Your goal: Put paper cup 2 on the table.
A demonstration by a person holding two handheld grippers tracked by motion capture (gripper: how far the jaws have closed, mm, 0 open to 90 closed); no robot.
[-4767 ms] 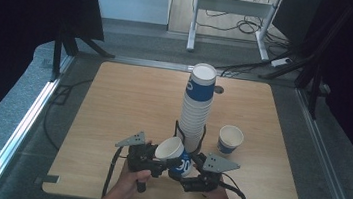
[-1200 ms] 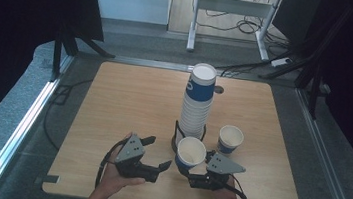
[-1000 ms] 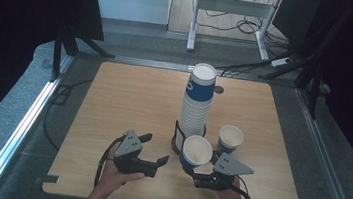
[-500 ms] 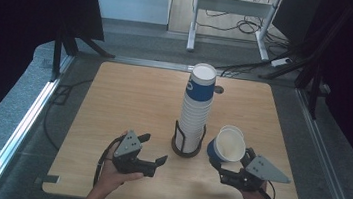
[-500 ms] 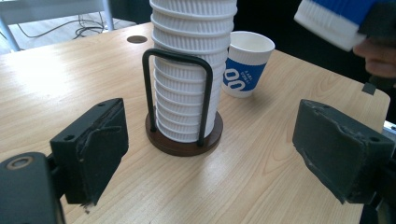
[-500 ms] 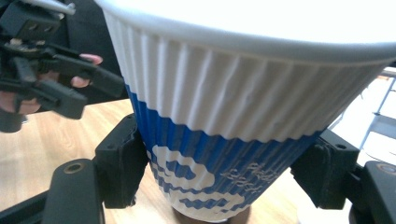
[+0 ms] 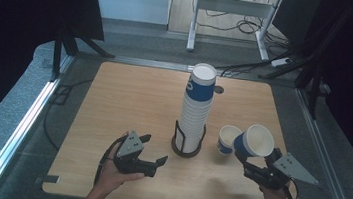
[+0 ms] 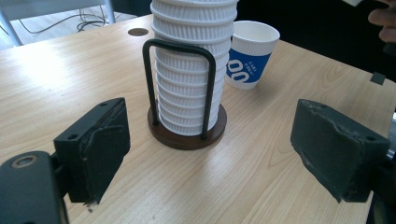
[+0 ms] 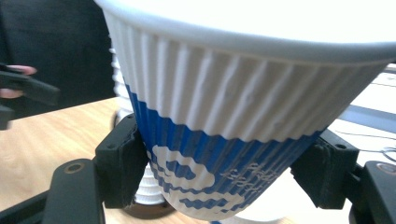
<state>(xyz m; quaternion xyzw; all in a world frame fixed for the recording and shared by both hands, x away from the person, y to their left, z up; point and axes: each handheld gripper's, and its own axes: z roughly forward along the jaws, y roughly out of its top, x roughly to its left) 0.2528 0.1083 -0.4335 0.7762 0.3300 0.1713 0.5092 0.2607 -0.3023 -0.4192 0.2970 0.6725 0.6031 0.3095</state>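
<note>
Right gripper (image 7: 250, 164) is clamping a blue-and-white ribbed paper cup (image 7: 254, 141), fingers (image 9: 122, 164) pressing on both sides of the blue lower band; the right gripper view is showing both pads tight against the ribs. The held cup is hanging in the air over the right side of the bench (image 7: 130, 94), tilted, mouth facing up and toward the camera in the high view. A second cup (image 7: 227, 138) is standing upright on the bench just beside the held one, to its left in the high view; can't tell whether the two are touching. In the left gripper view that standing cup is sitting right behind the holder, blue print facing the camera. The tall stack of cups (image 7: 196, 107) is sitting nested in a black wire holder (image 7: 187, 142) on a round dark wooden base, mid-bench, top cup showing a blue band. Left gripper (image 7: 153, 163) is resting low at the near edge, left of the holder, pointing toward it. Its fingers (image 8: 95, 148) are standing apart with nothing between them, only bare wood and the holder beyond; the jaws have just been closing somewhat, but the gap remains wide. The person's hands are gripping both tools from the bottom edge of the high view.
</note>
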